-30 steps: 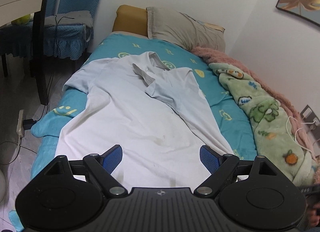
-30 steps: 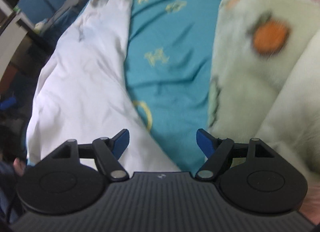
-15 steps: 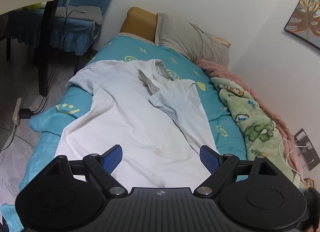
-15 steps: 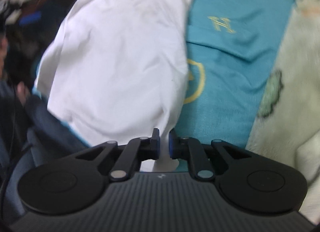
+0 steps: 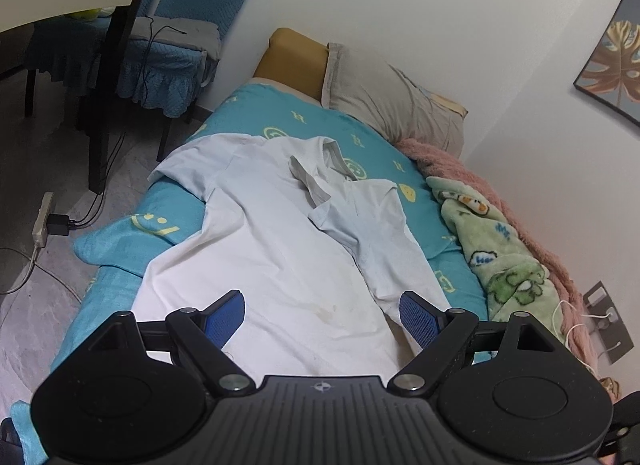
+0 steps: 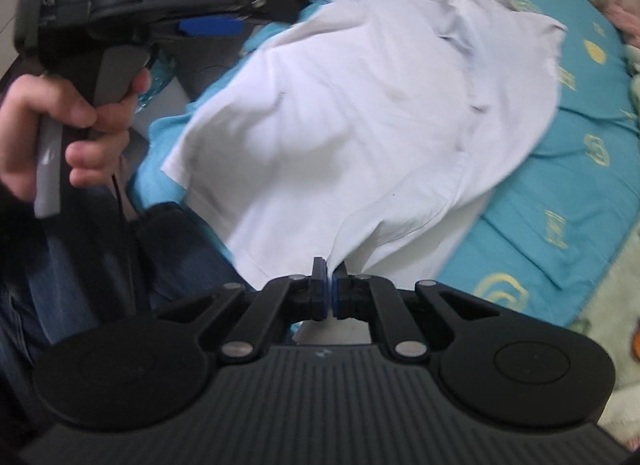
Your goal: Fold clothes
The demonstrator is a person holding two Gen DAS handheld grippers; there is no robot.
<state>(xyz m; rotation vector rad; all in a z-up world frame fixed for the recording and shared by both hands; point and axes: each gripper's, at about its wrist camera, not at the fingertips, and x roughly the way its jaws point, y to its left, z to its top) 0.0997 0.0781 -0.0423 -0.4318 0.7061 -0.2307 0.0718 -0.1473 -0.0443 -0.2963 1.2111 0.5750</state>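
Right wrist view: right hand-held gripper shut tight on white shirt hem; left hand-held gripper wide open, empty.

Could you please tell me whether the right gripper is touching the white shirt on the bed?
Touching. In the right wrist view, the right gripper has its jaws shut on an edge of the white shirt, and the cloth rises taut from between them.

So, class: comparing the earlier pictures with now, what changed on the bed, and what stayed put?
The right tool closed on the near edge of the white shirt and lifted it, carrying it across toward the left tool. The left tool stayed open above the shirt, holding nothing.
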